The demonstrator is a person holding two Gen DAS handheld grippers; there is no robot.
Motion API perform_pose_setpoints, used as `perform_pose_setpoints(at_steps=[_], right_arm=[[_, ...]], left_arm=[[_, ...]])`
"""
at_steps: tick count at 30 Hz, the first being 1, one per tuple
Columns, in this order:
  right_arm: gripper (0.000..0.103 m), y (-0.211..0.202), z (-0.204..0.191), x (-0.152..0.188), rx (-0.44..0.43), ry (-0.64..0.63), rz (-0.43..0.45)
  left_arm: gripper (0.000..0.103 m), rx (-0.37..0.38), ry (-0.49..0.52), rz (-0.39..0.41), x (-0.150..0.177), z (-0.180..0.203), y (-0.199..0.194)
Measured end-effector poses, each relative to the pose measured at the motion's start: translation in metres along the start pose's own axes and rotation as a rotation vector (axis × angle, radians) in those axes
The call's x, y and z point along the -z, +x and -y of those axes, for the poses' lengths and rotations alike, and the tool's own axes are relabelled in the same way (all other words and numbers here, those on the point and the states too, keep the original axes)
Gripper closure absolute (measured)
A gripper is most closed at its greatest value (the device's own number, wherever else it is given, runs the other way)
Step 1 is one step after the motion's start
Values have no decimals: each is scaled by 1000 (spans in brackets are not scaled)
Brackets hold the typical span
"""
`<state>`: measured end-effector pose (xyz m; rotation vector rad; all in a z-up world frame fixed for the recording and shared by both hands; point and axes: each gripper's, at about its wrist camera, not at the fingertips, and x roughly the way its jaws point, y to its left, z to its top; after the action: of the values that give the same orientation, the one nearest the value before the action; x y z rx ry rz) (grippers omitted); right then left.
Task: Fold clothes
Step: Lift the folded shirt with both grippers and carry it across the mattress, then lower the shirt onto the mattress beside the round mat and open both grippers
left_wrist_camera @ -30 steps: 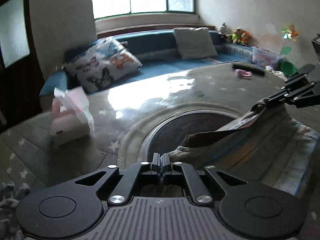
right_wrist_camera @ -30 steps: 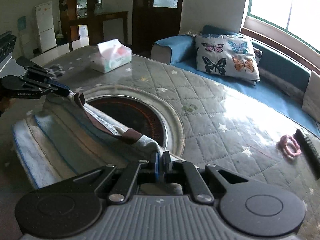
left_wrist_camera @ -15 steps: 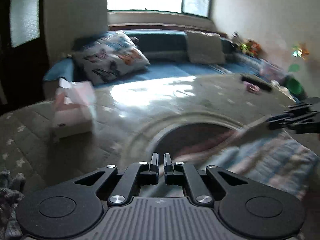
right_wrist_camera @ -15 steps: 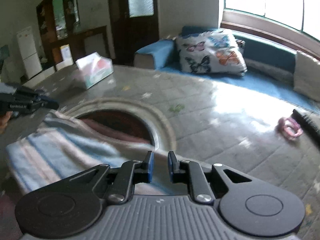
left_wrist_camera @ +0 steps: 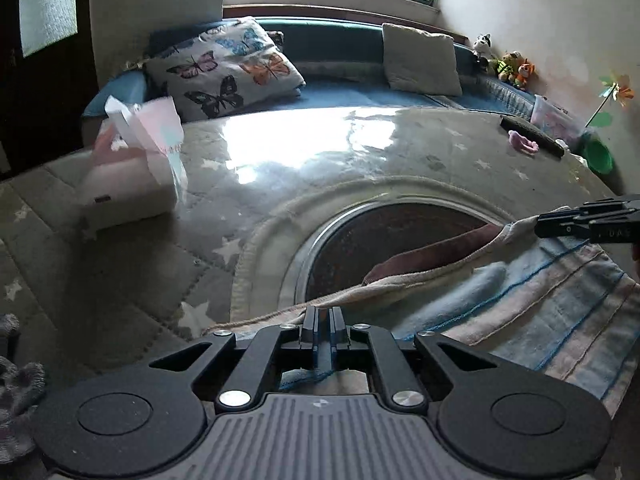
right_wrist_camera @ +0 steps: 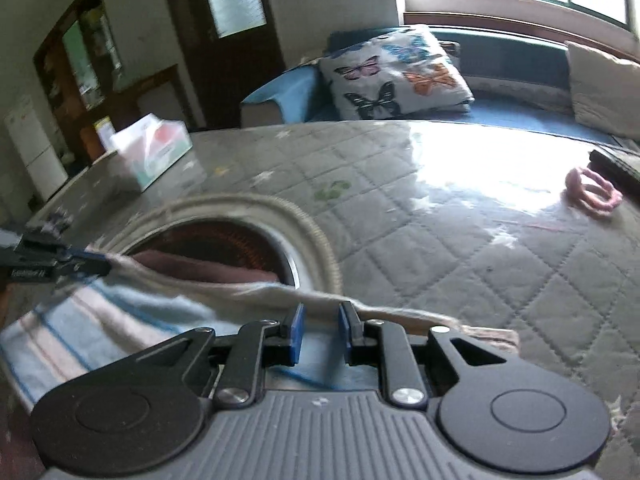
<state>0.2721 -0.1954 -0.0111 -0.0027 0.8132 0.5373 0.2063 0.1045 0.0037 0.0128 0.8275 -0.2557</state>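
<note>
1. The striped garment point(left_wrist_camera: 536, 312), pale blue and pink with a brown lining, lies on the quilted table point(left_wrist_camera: 304, 156), partly over the round dark inset point(left_wrist_camera: 384, 232) at its middle.
2. The left gripper point(left_wrist_camera: 323, 318) has its fingers nearly closed, with blue cloth of the garment's edge pinched between them.
3. The right gripper point(right_wrist_camera: 319, 322) has its fingers parted with a clear gap; they hold nothing, and the garment's hem lies just beyond the tips.
4. A tissue box point(left_wrist_camera: 132, 176) stands on the table well apart from the garment, and a pink hair tie point(right_wrist_camera: 592, 188) lies near the far edge.
</note>
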Motion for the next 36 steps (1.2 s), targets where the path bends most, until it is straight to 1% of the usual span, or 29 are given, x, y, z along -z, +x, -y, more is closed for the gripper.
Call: perform_pose_setpoints(at_steps=[1, 3, 4, 6, 9, 12, 14, 16, 17, 21, 23, 26, 29, 36], right_arm=[[81, -1, 0, 0, 6, 8, 1], [80, -3, -3, 0, -4, -2, 2], [80, -3, -8, 0, -14, -15, -2], [76, 0, -14, 0, -22, -20, -14], [76, 8, -13, -1, 9, -12, -7], [76, 9, -5, -5, 33, 43, 8], [75, 5, -12, -6, 30, 16, 10], [75, 1, -22, -6, 17, -29, 10], [75, -1, -29, -6, 0, -49, 8], [75, 1, -68, -1, -114, -121, -22], [75, 4, -97, 1, -183, -183, -39], [75, 8, -132, 5, -262, -248, -53], [75, 14, -163, 11, -311, -302, -56], [74, 25, -212, 28, -356, -396, -71]], left_arm=[[96, 3, 7, 7, -1, 2, -4], [95, 33, 22, 14, -2, 8, -8], [95, 48, 32, 12, -3, 11, -8], [95, 52, 24, -1, -5, 10, -3], [95, 58, 10, -21, -8, 9, 5], [95, 63, -4, -40, -12, 7, 13], [95, 67, -13, -53, -14, 6, 18], [95, 69, 7, -58, -16, 7, 16], [95, 68, 17, -64, -16, 7, 16], [95, 72, 31, -95, -18, 5, 20], [95, 75, 40, -103, -19, 4, 20], [95, 76, 57, -114, -21, 2, 20], [95, 82, 49, -119, -21, -1, 21], [95, 83, 66, -110, -20, 0, 21]])
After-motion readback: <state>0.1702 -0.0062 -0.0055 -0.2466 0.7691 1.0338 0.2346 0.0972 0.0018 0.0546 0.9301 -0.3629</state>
